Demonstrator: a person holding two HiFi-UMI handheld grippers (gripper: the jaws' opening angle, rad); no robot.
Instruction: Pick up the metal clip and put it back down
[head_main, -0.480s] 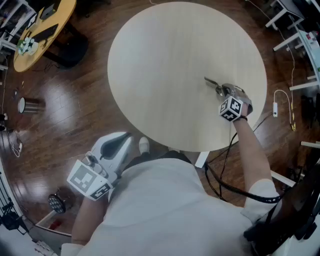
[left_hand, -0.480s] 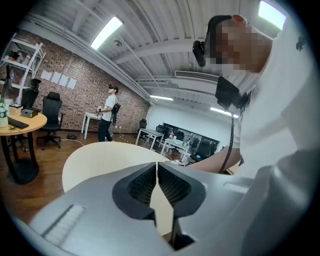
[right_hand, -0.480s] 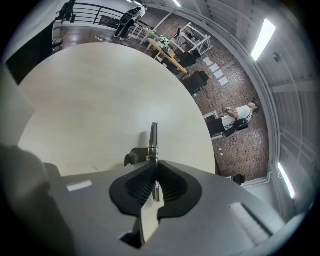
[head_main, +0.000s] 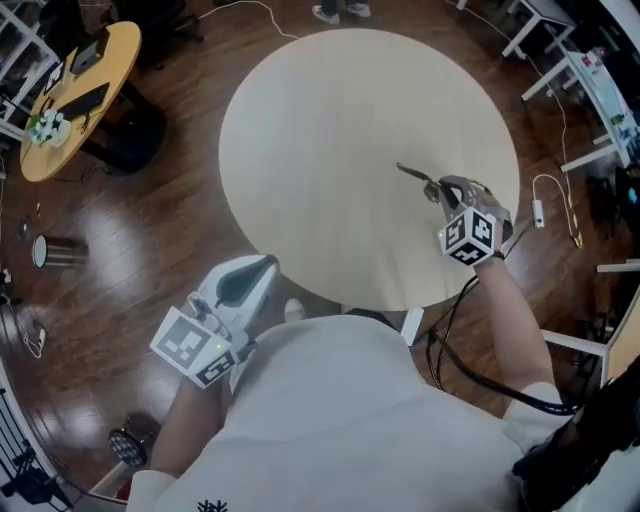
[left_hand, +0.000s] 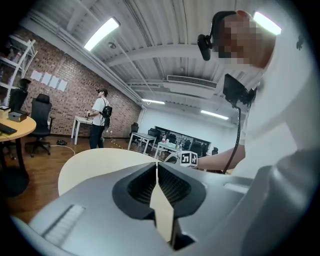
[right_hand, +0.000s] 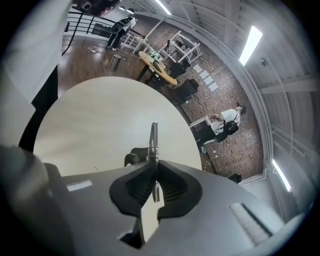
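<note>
Two claws are in view, but only one has work at this moment. The right claw (head_main: 440, 188) is closed tight on the metal clip (head_main: 413, 175), over the right part of the round wooden counter (head_main: 330, 120). In the right gripper view the ribbed pads (right_hand: 136, 186) pinch one thin end of the clip, and the rest of it sticks out forward past the tips, slanting down toward the wood. I cannot tell if the clip touches the surface or hangs just above it.

The left claw (head_main: 262, 268) is also closed, with nothing between its jaws. It hangs beside the person's body, just off the near edge of the counter, well apart from the clip.

I judge that the clip is in the carried part of the task, so the good way is this: hold the squeeze firm, because the grip is only on a narrow piece of metal and it can swing. Bring it down slowly and straight, not close to the counter's edge. Open the jaws only when the clip lies on the wood, then draw back along its length.
</note>
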